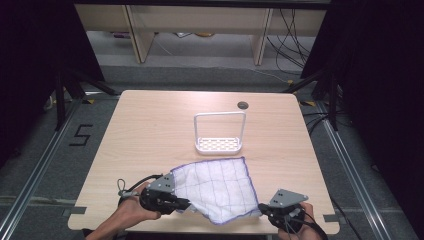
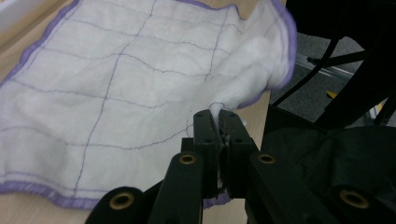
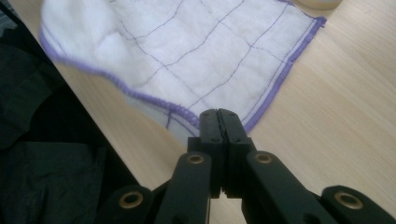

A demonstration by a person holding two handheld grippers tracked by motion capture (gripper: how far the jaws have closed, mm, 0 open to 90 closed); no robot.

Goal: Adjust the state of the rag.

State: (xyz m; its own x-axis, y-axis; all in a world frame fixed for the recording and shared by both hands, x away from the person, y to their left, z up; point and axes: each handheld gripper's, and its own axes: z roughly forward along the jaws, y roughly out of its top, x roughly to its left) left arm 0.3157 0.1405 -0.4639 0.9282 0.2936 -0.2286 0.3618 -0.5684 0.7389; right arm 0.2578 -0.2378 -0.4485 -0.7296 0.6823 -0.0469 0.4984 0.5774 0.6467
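A white cloth [image 1: 216,186] with a purple hem and a thin purple grid lies spread at the near edge of the pale wooden surface [image 1: 150,130], between the person's two hands, its far corners flat on the wood and its near side lifted a little by the two claws. The left claw [image 1: 184,204] sits at the cloth's near left corner; in the left gripper view its jaws are pressed together on a bunched fold of the fabric [image 2: 116,93], which rises out between the tips of the left claw [image 2: 218,115] as a small white peak. The right claw [image 1: 263,208] meets the cloth at its near right corner, and in the right gripper view the right claw [image 3: 220,116] has its jaws closed tight against each other right at the purple hem of the cloth [image 3: 187,46] (the pinched bit itself is hidden between the tips, yet the corner runs straight into them). Farther back on the surface, well apart from the cloth, stands a small white rack [image 1: 219,133] with a perforated base and a tall loop handle, upright. Beyond it, near the far edge, a round dark cable hole [image 1: 243,105] is set into the wood.
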